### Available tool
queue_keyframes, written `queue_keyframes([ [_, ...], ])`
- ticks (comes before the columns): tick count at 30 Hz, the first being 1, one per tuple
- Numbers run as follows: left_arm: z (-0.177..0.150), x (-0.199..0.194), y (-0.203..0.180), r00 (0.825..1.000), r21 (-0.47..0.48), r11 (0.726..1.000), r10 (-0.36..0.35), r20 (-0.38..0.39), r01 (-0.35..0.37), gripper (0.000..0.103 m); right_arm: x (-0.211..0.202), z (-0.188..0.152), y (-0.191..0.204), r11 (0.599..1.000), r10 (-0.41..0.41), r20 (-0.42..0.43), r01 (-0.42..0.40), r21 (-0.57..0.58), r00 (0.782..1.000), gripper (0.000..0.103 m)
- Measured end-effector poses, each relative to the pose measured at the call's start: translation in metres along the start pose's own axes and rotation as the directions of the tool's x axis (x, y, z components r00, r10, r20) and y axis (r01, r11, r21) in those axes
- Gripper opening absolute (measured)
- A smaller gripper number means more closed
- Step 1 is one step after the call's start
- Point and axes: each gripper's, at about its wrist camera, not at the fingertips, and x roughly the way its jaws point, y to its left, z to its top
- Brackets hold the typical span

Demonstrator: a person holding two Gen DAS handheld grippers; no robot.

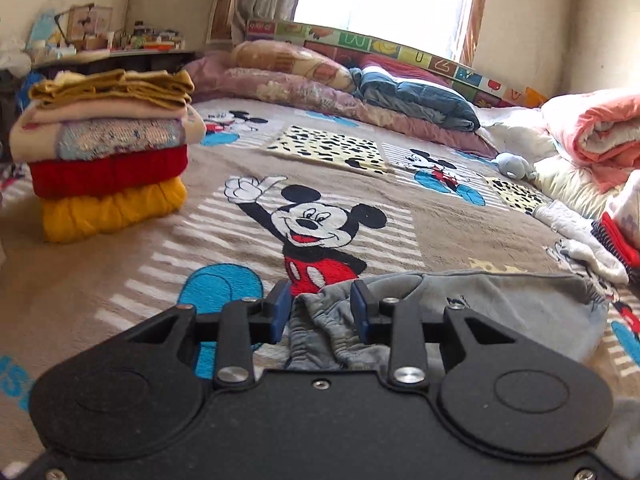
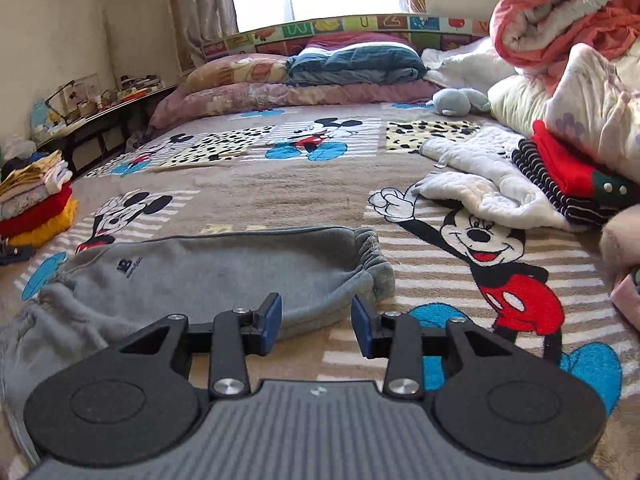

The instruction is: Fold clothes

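Grey sweatpants (image 1: 500, 308) (image 2: 224, 264) lie folded lengthwise on the Mickey Mouse blanket (image 1: 360, 184) (image 2: 320, 184). My left gripper (image 1: 320, 304) hovers at their gathered waistband end. The bunched grey cloth sits between and below its blue pads (image 1: 280, 312), which stand apart from it. At the near edge of the pants, by the elastic cuff end (image 2: 372, 264), my right gripper (image 2: 316, 314) is open and its pads grip nothing. A stack of folded clothes (image 1: 112, 152) (image 2: 36, 204) stands at the left.
Unfolded clothes lie at the right: a white garment (image 2: 480, 188) (image 1: 576, 236) and a red and striped piece (image 2: 560, 176). A pink quilt (image 2: 560, 12) and pillows (image 1: 320, 80) line the far side. A blue soft toy (image 2: 452, 102) sits near them.
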Motion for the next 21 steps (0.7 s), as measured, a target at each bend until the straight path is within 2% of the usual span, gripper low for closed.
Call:
queue_keyframes([
  [3, -0.015, -0.028, -0.009, 0.998, 0.132, 0.991, 0.026, 0.054, -0.033, 0.045, -0.037, -0.023, 0.023, 0.992, 0.017, 0.037, -0.012, -0.122, 0.999, 0.044],
  [5, -0.025, -0.044, -0.014, 0.995, 0.207, 0.977, 0.041, 0.089, -0.059, 0.046, -0.058, -0.034, 0.041, 0.982, 0.024, 0.059, -0.013, -0.186, 0.998, 0.044],
  [8, -0.048, -0.069, -0.02, 0.989, 0.348, 0.933, 0.04, 0.141, -0.088, 0.046, -0.083, -0.054, 0.063, 0.952, 0.036, 0.085, -0.008, -0.305, 0.996, 0.046],
  [10, -0.067, -0.083, -0.028, 0.984, 0.477, 0.872, 0.029, 0.176, -0.111, 0.048, -0.096, -0.067, 0.076, 0.918, 0.046, 0.096, -0.004, -0.396, 0.994, 0.049],
  [12, -0.087, -0.091, -0.038, 0.981, 0.619, 0.774, 0.022, 0.191, -0.138, 0.05, -0.105, -0.081, 0.093, 0.874, 0.049, 0.092, 0.002, -0.486, 0.995, 0.052],
  [14, -0.103, -0.094, -0.043, 0.983, 0.714, 0.685, 0.018, 0.181, -0.144, 0.05, -0.11, -0.094, 0.103, 0.818, 0.052, 0.077, 0.002, -0.576, 0.996, 0.053],
  [18, -0.134, -0.09, -0.049, 0.989, 0.858, 0.494, 0.028, 0.147, -0.142, 0.05, -0.121, -0.123, 0.123, 0.675, 0.055, 0.02, -0.022, -0.737, 0.998, 0.055],
  [19, -0.139, -0.088, -0.049, 0.989, 0.878, 0.457, 0.039, 0.141, -0.143, 0.05, -0.121, -0.128, 0.124, 0.642, 0.041, -0.002, -0.027, -0.766, 0.999, 0.056],
  [21, -0.147, -0.084, -0.047, 0.991, 0.9, 0.414, 0.051, 0.126, -0.136, 0.05, -0.119, -0.14, 0.127, 0.573, 0.004, -0.046, -0.04, -0.819, 0.999, 0.058],
])
